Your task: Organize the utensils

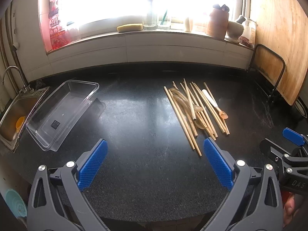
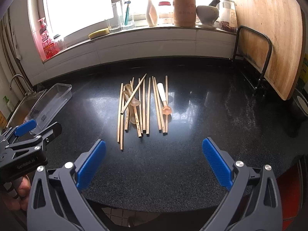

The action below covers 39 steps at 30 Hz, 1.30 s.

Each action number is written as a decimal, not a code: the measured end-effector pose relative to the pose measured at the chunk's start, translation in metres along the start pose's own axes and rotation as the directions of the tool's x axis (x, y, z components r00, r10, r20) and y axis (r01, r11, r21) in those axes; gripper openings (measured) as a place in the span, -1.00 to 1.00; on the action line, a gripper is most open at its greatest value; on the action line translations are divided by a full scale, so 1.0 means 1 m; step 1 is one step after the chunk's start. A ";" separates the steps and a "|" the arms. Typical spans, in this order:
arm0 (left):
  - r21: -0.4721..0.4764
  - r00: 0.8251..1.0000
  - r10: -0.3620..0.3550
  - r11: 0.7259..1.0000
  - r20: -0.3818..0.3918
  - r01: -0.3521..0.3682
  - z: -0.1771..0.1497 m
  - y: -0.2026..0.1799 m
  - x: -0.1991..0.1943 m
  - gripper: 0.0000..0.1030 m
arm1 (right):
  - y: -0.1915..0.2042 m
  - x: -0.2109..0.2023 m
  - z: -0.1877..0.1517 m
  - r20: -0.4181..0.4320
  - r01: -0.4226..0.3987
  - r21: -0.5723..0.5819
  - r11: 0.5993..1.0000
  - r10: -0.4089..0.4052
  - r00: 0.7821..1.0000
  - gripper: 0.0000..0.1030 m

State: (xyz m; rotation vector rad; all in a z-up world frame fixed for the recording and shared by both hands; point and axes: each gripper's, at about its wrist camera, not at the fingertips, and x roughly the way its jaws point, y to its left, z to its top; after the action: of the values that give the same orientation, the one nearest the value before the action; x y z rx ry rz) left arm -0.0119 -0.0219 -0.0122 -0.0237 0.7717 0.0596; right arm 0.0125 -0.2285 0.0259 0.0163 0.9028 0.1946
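On the dark speckled counter (image 2: 173, 163), a loose heap of wooden chopsticks (image 2: 143, 105) lay mixed with translucent spoons (image 2: 134, 104) and one white-handled spoon (image 2: 162, 98), well apart from the clear plastic tray (image 1: 61, 113) that stood beside the sink (image 1: 13, 115). Left gripper (image 1: 155, 163) hovered above bare counter between tray and heap, its blue pads spread wide and holding nothing; right gripper (image 2: 154, 163) hovered just short of the heap's near ends, likewise spread wide and empty. Judged from this layout, the sorting had not yet begun and the step in hand was the approach for a first pick. That pick would call for lowering one claw over the near end of a single chopstick, or a small bundle, and closing across its width; the crossed sticks and buried spoons could shift or drag along. Clear tray appeared empty apart from a dark label on its floor. On the windowsill, a brown crock (image 2: 183, 9) held dark-handled tools, and a glass (image 2: 128, 19) held a teal-handled brush
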 end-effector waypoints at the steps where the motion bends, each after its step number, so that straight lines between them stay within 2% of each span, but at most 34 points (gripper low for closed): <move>1: 0.000 1.000 0.000 1.000 -0.001 0.000 0.000 0.000 0.000 0.88 | 0.000 0.000 0.000 -0.001 -0.001 0.000 1.000 0.001 1.000 0.88; 29: 0.003 1.000 -0.002 1.000 -0.015 0.002 -0.001 -0.001 0.006 0.88 | 0.000 0.000 -0.001 -0.004 -0.002 -0.002 1.000 0.002 1.000 0.88; 35: 0.001 0.999 -0.003 1.000 -0.047 0.003 0.000 0.000 0.017 0.88 | -0.004 0.006 0.000 -0.008 0.001 -0.001 1.000 -0.001 1.000 0.88; 39: 0.003 0.997 -0.008 1.000 -0.073 0.008 0.009 -0.001 0.039 0.88 | -0.015 0.014 0.002 -0.010 -0.002 0.010 1.000 0.002 1.000 0.88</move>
State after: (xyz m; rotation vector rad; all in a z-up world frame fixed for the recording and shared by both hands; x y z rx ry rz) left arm 0.0221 -0.0213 -0.0325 -0.0260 0.8444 0.0497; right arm 0.0253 -0.2410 0.0150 0.0259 0.9135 0.1922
